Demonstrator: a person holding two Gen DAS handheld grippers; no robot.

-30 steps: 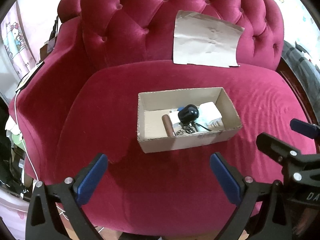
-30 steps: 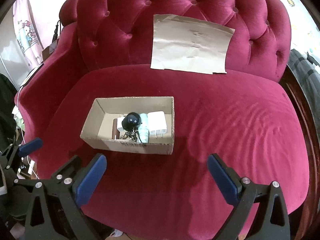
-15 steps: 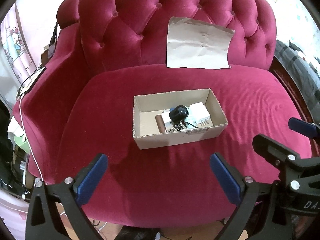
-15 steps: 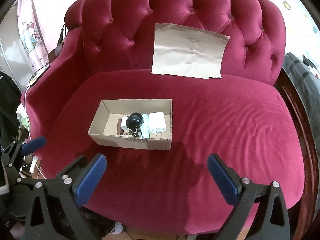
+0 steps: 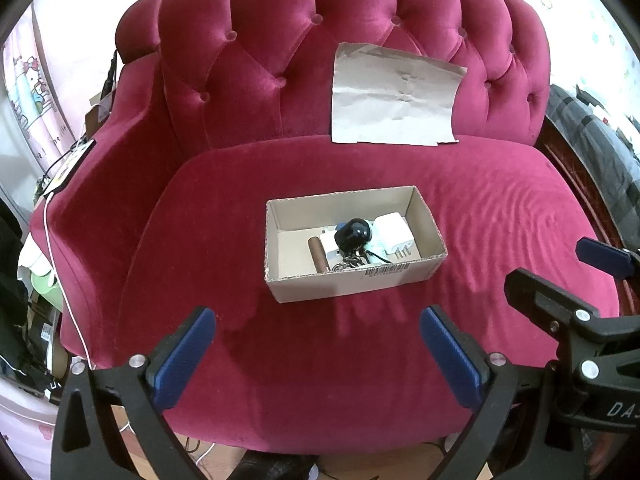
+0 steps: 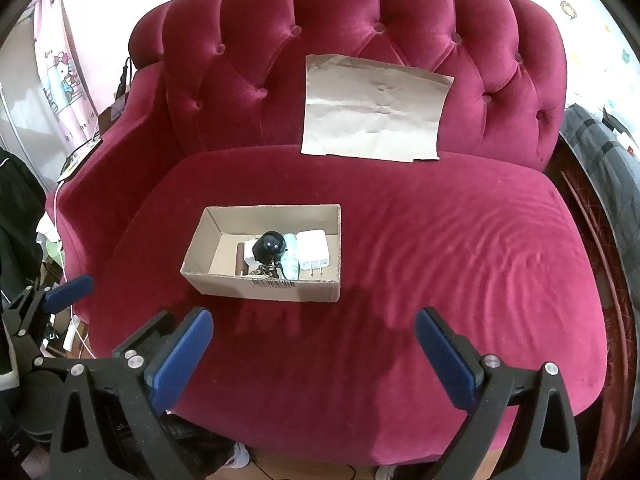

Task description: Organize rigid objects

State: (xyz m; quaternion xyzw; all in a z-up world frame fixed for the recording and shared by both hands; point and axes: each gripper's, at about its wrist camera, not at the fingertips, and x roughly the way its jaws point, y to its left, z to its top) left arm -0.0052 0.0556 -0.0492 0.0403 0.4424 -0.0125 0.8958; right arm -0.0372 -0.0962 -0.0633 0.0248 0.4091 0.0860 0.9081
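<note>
An open cardboard box (image 5: 276, 284) (image 6: 200, 278) sits mid-seat on a crimson velvet sofa (image 5: 320, 380) (image 6: 440, 280). Inside lie a black round gadget (image 5: 353, 233) (image 6: 270, 243), a white plug adapter (image 5: 394, 232) (image 6: 314, 254), a brown stick (image 5: 318, 254), a pale bottle (image 6: 291, 261) and a chain. My left gripper (image 5: 318, 356) hangs open over the seat's front edge, well short of the box, holding nothing. The right gripper (image 6: 312, 356) is likewise open and empty, to the right of the box; it also shows at the right of the left wrist view (image 5: 560, 280).
A creased brown paper sheet (image 5: 394, 100) (image 6: 376, 108) leans against the tufted backrest. Clutter and white cables (image 5: 48, 240) sit beyond the left armrest; a grey patterned fabric (image 6: 604, 152) lies to the right. Wooden floor shows under the seat front.
Both grippers have drawn back from the sofa, so the box looks smaller and farther away and the seat's front edge and floor come into view. Both stay open.
</note>
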